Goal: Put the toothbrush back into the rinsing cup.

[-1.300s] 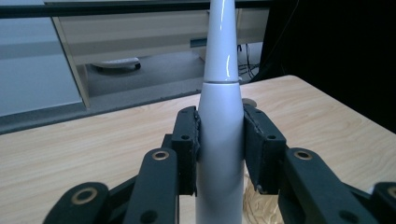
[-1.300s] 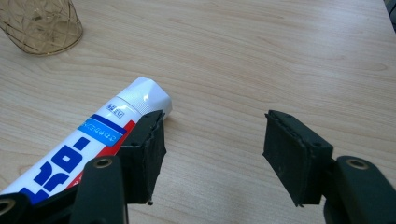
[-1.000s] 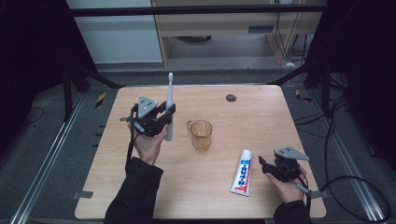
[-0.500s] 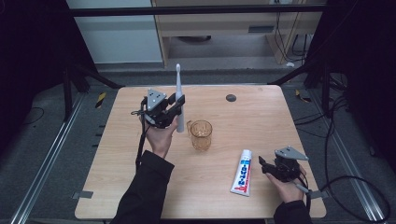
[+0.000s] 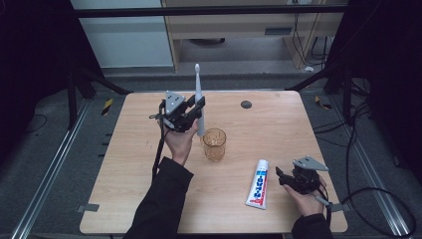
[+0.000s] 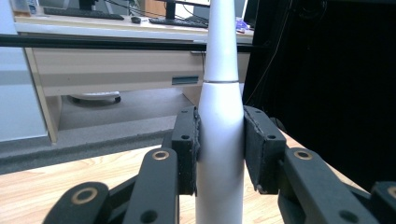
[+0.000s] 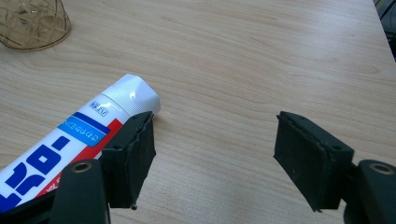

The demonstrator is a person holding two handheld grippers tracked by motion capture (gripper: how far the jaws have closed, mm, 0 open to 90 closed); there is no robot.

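Observation:
A white electric toothbrush (image 5: 198, 94) stands upright above the table, and my left gripper (image 5: 191, 112) is shut on its handle. In the left gripper view the two pads press on the toothbrush (image 6: 222, 130) from both sides. It hangs just left of and behind an amber glass cup (image 5: 214, 144). A white toothpaste tube (image 5: 258, 183) with red and blue print lies flat at the front right. My right gripper (image 5: 286, 178) rests just right of it; its jaws have just been opening, with nothing between them. The tube (image 7: 84, 135) lies outside the left jaw.
A small dark round object (image 5: 246, 104) lies near the far edge of the wooden table (image 5: 278, 129). Bare wood stretches between the cup (image 7: 32, 23) and the right gripper (image 7: 215, 149). A desk and cables stand beyond the table.
My left hand has carried the toothbrush to the right and a little farther back, closer to the cup. The right hand has stayed in place beside the tube.

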